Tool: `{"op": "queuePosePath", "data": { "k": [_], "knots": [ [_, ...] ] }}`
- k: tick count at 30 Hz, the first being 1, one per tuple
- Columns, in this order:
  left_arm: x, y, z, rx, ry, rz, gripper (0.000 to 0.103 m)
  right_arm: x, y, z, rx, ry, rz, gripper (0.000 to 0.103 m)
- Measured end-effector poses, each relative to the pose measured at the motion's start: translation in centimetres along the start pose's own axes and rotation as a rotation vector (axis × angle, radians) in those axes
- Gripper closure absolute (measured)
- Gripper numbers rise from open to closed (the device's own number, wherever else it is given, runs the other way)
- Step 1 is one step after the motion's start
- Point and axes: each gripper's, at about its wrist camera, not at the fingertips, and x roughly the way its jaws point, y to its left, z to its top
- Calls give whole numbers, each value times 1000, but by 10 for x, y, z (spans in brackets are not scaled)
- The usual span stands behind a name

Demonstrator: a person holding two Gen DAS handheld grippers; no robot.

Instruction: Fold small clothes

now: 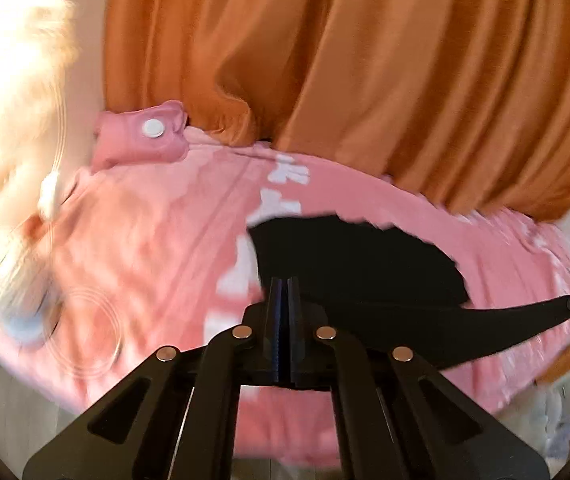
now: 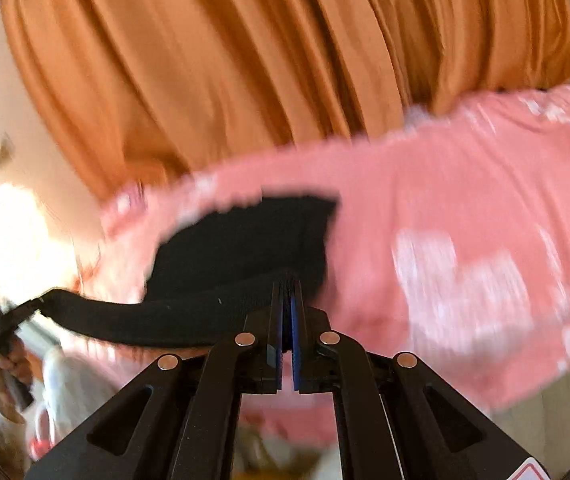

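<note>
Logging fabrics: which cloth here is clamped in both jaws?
The black garment, stretched between both shut grippers; the pink sheet lies beneath, the orange curtain hangs behind.

Right hand-held gripper (image 2: 288, 292) pinches black garment (image 2: 245, 248) above pink bedspread (image 2: 445, 200).

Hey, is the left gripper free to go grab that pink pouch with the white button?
Probably not: the left gripper is shut on the black garment, though nothing blocks the way to the pink pouch.

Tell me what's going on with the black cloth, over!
Left gripper shut on black garment. Right gripper shut on it too. Garment stretched between them above pink blanket. Nothing in the way.
</note>
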Motion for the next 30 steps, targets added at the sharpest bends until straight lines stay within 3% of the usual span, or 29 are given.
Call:
{"op": "queuePosePath", "data": {
  "k": [4,9,15,18,19,20,21,24,26,28,30],
  "knots": [
    [107,-8,35,-18,91,98,101,105,-17,53,63,41,-18,100],
    [201,-13,34,-40,194,177,101,237,-32,70,146,182,-84,100],
    [240,7,39,-110,226,173,101,291,-36,82,132,242,-116,100],
    [249,13,52,-125,183,201,101,299,-48,93,195,222,-72,97],
    [252,18,54,-142,175,209,95,300,-53,97,224,197,-59,94],
    [255,21,56,-159,181,210,82,301,-56,102,250,152,-69,93],
    [256,27,57,-194,194,203,77,298,-62,107,275,97,-95,88],
    [242,30,58,-224,198,111,66,290,-66,115,306,66,-93,56],
    [229,21,56,-171,176,80,31,285,-60,116,263,102,-120,54],
    [220,9,49,-83,145,112,23,283,-45,111,132,140,-154,51],
    [225,0,43,-14,164,120,23,286,-34,104,18,170,-187,48]
  ]
}}
